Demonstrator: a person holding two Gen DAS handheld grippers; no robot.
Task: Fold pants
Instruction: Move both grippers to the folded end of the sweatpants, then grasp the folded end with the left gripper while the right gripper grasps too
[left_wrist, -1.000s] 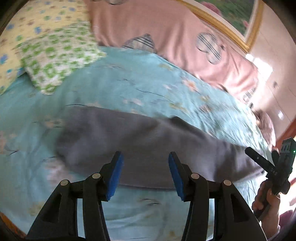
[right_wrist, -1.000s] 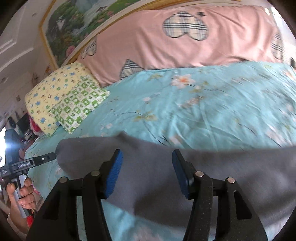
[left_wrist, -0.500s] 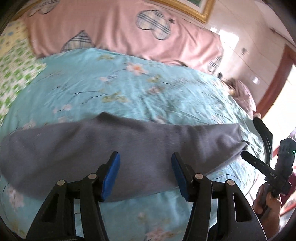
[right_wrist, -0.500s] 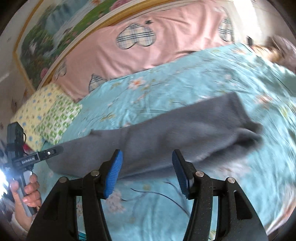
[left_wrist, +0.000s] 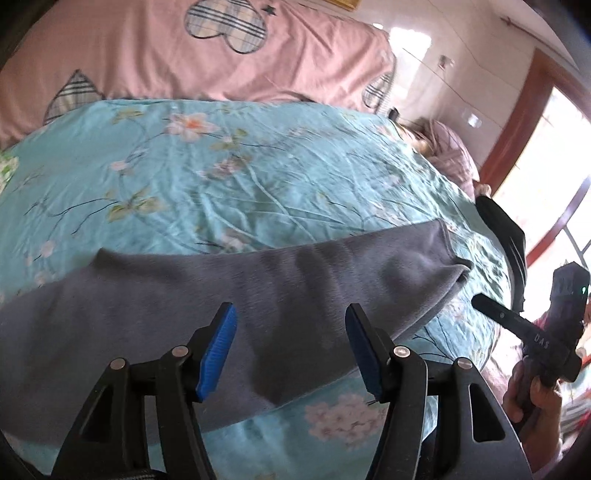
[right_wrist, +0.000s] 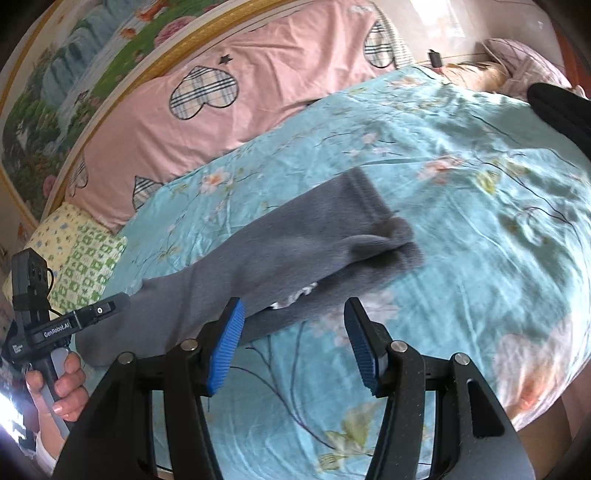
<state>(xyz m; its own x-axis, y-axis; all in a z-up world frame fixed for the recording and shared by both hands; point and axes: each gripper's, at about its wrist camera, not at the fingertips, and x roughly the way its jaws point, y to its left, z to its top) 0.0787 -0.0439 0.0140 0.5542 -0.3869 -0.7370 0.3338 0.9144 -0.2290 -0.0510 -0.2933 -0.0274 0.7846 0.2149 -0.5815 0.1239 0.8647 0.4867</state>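
Note:
Grey pants (left_wrist: 229, 295) lie stretched out lengthwise on the turquoise flowered bed sheet (left_wrist: 229, 173), legs folded onto each other, cuff end at the right. In the right wrist view the pants (right_wrist: 295, 247) run from lower left to the cuffs at centre. My left gripper (left_wrist: 290, 345) is open and empty, just above the pants' middle. My right gripper (right_wrist: 293, 341) is open and empty, above the near edge of the pants close to the cuff end. Each gripper shows in the other's view, the right (left_wrist: 532, 332) and the left (right_wrist: 55, 325), both hand-held.
A pink duvet with plaid hearts (left_wrist: 207, 51) lies along the bed's far side. Yellow and green patterned pillows (right_wrist: 74, 254) sit at the far left. A black garment (left_wrist: 506, 240) hangs at the bed's right edge. A framed picture (right_wrist: 74, 74) hangs on the wall behind.
Both grippers have swung to the right along the pants, from the waist end towards the cuffs, and stayed open. The pants have not moved.

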